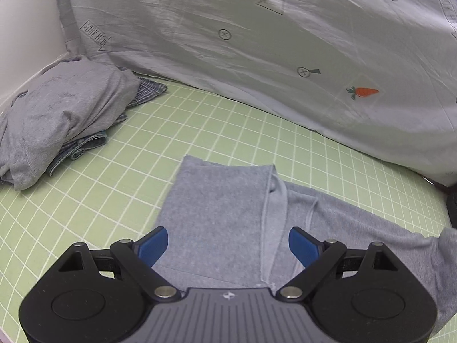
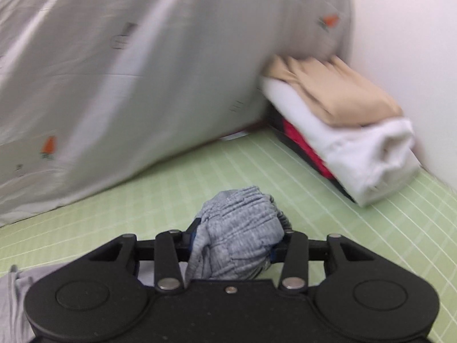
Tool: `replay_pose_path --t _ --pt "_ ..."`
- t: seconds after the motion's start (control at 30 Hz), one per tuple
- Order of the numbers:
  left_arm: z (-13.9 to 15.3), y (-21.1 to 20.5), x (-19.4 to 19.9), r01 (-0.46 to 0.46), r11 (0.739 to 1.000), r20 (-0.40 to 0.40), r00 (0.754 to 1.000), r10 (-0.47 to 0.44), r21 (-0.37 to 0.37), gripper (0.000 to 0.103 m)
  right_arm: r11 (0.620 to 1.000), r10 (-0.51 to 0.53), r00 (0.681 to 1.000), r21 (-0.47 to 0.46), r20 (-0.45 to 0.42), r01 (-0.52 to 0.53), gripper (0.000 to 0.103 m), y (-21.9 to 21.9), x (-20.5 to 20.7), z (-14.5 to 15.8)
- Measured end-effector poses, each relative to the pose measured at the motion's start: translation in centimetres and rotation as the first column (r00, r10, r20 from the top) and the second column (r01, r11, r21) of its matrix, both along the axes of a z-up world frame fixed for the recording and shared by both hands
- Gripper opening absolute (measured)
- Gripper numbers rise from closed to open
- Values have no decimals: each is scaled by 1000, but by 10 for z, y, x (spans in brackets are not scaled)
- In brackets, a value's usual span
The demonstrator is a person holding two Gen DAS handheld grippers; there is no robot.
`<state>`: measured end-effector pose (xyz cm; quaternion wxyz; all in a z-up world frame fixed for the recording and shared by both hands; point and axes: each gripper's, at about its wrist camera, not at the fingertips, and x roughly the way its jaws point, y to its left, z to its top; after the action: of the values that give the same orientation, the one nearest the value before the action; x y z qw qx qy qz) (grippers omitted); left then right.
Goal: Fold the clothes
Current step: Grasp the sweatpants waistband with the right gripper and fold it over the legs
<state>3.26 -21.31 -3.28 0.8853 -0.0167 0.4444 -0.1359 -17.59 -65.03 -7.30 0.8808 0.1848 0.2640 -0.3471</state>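
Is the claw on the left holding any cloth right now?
No, the left gripper stands wide open above the grey garment, with nothing between its blue fingers.

Mat [image 1: 200,120]: pale green, white grid lines. Sheet [image 1: 257,43]: light grey, printed with orange carrots with green tops, crossed circles and outlined arrows. Garment [image 1: 217,214]: heather grey; its bunched ribbed part [image 2: 237,237] is grey as well. Pile [image 1: 57,114]: grey top over blue-grey striped and denim-blue pieces. Stack [image 2: 342,131]: tan, white, red, black from top down. Left gripper [image 1: 228,243]: black body, blue pads [image 1: 154,243]. Right gripper [image 2: 234,248]: black
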Motion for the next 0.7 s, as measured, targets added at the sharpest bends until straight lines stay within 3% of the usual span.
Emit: replay_pose_path --t 0.13,0.2,0.4,0.5,0.53,0.7 --pt "-2 18 13 -4 1000 -3 1000 4 -31 92 990 128 992 -60 17 -126 43 61 39 19" --pt "-4 23 19 2 999 -4 1000 -2 -32 92 984 173 985 -40 -4 -173 44 90 52 12" --pt "-8 28 29 51 998 2 999 -51 -23 92 980 183 976 93 -115 -173 56 127 73 -34" --pt "-9 29 25 79 997 12 997 -79 -19 92 973 193 967 159 -169 -167 73 145 83 -56" --pt "-11 28 25 81 996 5 997 -81 -23 92 974 186 968 161 -170 -159 80 147 84 -57" --pt "-20 27 25 83 995 -36 996 -85 -46 92 977 121 988 190 -99 -101 86 126 74 -48"
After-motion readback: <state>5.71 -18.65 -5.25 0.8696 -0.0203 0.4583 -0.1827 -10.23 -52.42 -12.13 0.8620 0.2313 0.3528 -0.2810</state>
